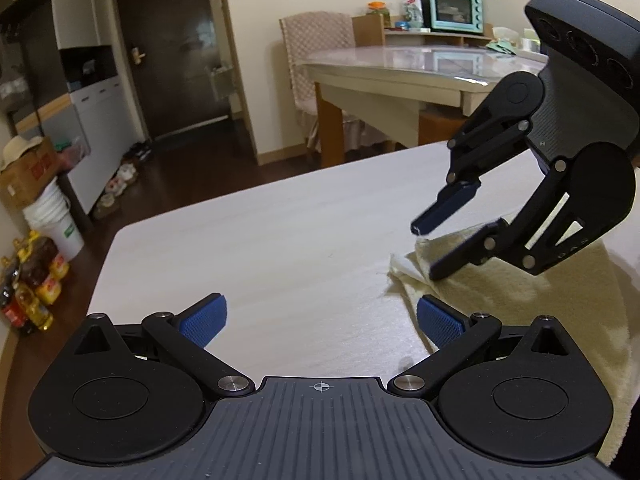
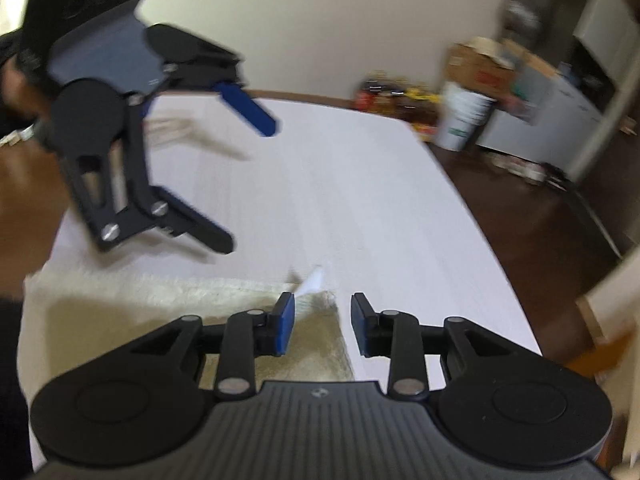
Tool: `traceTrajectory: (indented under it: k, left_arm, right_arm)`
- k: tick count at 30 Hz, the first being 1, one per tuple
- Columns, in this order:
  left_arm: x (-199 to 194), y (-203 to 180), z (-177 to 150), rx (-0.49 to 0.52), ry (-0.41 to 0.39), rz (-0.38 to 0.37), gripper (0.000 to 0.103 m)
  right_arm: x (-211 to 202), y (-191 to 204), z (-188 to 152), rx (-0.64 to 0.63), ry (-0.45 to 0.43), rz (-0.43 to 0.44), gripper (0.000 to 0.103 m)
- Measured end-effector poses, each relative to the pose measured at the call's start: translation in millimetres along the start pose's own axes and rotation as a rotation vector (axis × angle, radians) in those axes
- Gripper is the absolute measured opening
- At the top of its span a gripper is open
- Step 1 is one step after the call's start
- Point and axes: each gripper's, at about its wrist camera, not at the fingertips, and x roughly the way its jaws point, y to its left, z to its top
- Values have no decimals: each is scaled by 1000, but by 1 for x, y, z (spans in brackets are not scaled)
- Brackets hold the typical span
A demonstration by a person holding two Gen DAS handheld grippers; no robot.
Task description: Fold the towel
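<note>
A cream towel (image 1: 540,292) lies folded on the white table (image 1: 280,232) at the right. In the right wrist view the towel (image 2: 140,304) fills the near left, with a small white tag (image 2: 314,278) at its corner. My right gripper (image 2: 322,320) hovers over that corner, jaws apart, pads not pressing on the cloth. In the left wrist view the right gripper (image 1: 429,251) sits tilted above the towel's far corner. My left gripper (image 1: 322,318) stands wide open over bare table, its right pad at the towel's edge. The left gripper (image 2: 246,184) holds nothing.
Behind the table stand a glass-topped dining table (image 1: 420,60), a covered chair (image 1: 320,52) and a teal oven (image 1: 456,8). On the dark floor by the table's left edge are oil bottles (image 1: 32,284), a white bucket (image 1: 56,220) and a cardboard box (image 1: 28,176).
</note>
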Motion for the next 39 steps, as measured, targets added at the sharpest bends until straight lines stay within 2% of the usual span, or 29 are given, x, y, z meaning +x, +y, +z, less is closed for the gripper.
traceTrajectory:
  k: [1,3,6,11,14,18,22,25,26,27,29,30,32,34,35,39]
  left_arm:
    - [2,1,0,-5,2,-1,103]
    - [6,3,0,-16,1,-8,103]
    - [11,4,4,-18,-5,-16,103]
    - [25,1,15,21,-16,-66,103]
    - [35,-4,19,65,-16,-105,103]
    - [48,-16,20,125,1,-120,103]
    - [53,-28,16,188,7,-103,103]
    - [51,-30,17,198,-9,-84,103]
    - [49,-31,17,198,-14,-77,103]
    - [48,-31,16,195,-18,-72,103]
    - [46,-32,15,190,-26,-63,103]
    - [44,-33,15,190,-29,-56,103]
    - [45,-38,15,204,-35,-34,103]
    - [46,-43,15,226,-41,-16,103]
    - [46,-46,15,234,-43,-8,103]
    - [48,-48,16,240,-48,6,103]
  right_arm:
    - [1,-1,2,-8,9,26,33]
    - [1,-4,5,1,21,78,7]
    - [-11,2,6,-36,10,38,6]
    - [-77,29,-11,-25,-73,-29,6]
    - [-125,61,-32,-6,-94,-69,6]
    - [-166,107,-62,40,-65,-78,6]
    - [-189,149,-96,125,23,-79,6]
    - [-204,162,-113,181,43,-77,9]
    - [-209,161,-117,204,33,-80,16]
    - [-215,157,-120,237,3,-83,29]
    - [-223,142,-124,311,-81,-100,42]
    - [-224,136,-127,330,-110,-110,44]
    - [-220,118,-130,387,-126,-196,44]
    - [-204,92,-132,448,-90,-331,43]
    - [-195,81,-133,465,-68,-379,39]
    - [-158,49,-133,476,18,-488,38]
